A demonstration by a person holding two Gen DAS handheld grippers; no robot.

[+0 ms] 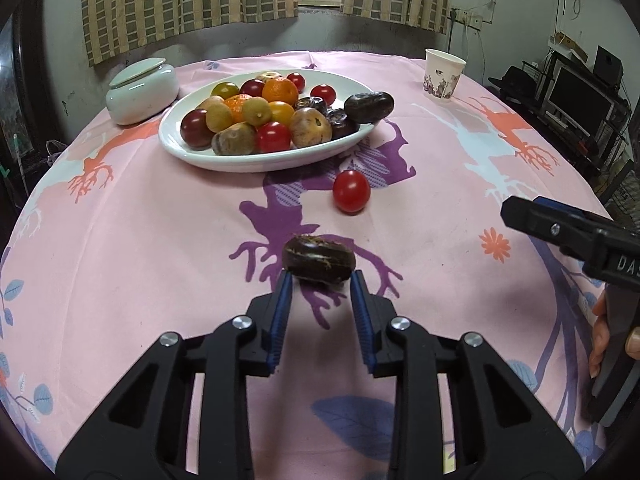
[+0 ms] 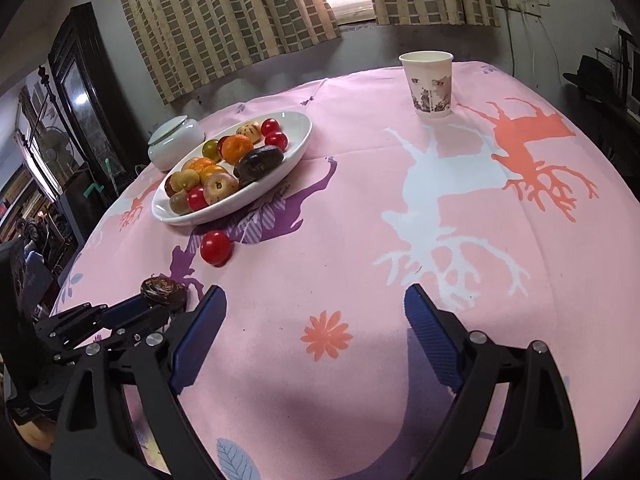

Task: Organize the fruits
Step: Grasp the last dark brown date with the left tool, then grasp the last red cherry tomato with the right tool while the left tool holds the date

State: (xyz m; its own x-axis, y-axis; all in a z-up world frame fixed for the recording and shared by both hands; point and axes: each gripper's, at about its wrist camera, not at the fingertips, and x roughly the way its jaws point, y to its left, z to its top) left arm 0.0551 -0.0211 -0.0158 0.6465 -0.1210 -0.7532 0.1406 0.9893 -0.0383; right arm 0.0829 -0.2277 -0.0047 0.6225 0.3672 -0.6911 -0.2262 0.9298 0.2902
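Left gripper is clamped on the dark flat fruit low over the table, likely to carry it to the white plate with the rest. Right gripper hangs wide open and empty, near the loose red tomato just beside the plate, probably next.

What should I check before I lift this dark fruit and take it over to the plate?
1. Left gripper shut on dark fruit: ok.
2. Grip centred: cannot tell; only the fingertips hold its near edge.
3. Right gripper open and empty: ok.
4. Loose red tomato between fruit and plate: not ok, lift over it.
5. Free spot on white plate: cannot tell; it is nearly full.
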